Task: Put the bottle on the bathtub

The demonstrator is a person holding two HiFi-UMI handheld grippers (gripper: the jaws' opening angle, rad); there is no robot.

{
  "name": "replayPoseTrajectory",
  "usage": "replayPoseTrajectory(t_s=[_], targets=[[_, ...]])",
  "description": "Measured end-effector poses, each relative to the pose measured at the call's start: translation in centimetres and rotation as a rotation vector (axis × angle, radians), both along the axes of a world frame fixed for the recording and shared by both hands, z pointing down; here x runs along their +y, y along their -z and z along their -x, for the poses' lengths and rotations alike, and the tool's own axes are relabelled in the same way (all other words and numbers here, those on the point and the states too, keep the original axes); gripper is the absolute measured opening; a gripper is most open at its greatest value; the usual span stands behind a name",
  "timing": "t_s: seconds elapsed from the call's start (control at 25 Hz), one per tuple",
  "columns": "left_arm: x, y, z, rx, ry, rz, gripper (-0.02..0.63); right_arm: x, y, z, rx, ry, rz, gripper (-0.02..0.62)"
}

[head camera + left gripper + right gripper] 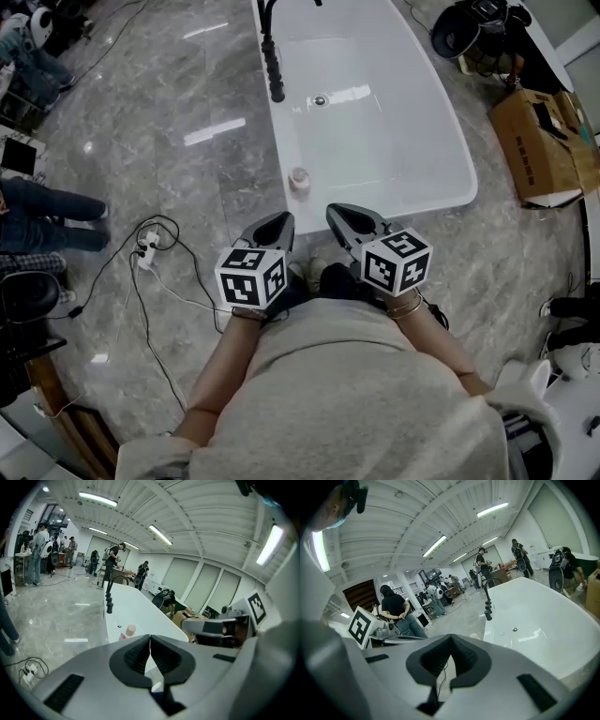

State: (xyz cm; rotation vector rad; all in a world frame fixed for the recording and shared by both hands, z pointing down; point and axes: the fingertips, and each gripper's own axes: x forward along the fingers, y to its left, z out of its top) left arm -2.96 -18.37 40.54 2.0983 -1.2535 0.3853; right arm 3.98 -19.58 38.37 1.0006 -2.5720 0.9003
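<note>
A small pinkish bottle (299, 178) stands upright on the near left rim of the white bathtub (441, 141). In the left gripper view the bottle (130, 630) shows just beyond the jaws, on the bathtub (136, 609). My left gripper (279, 221) hangs over the floor a little short of the tub's near end, shut and empty. Beside it my right gripper (339, 214) is shut too, with nothing in it. The jaws of the left gripper (150, 637) meet, as do those of the right gripper (450, 637), which faces the bathtub (539, 616).
A black faucet column (273, 56) rises at the tub's left rim. Cables and a power strip (146, 253) lie on the marble floor to the left. A cardboard box (539, 141) sits at the right. People's legs (52, 216) show at the far left.
</note>
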Motion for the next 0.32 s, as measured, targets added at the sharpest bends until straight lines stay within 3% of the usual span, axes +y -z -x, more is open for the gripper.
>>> replayPoseTrajectory(t_s=[0.32], targets=[[0.52,-0.47,-0.5,0.026,-0.001,0.012,0.008,0.78,-0.55,-0.43,-0.016,0.003,0.027,-0.002]])
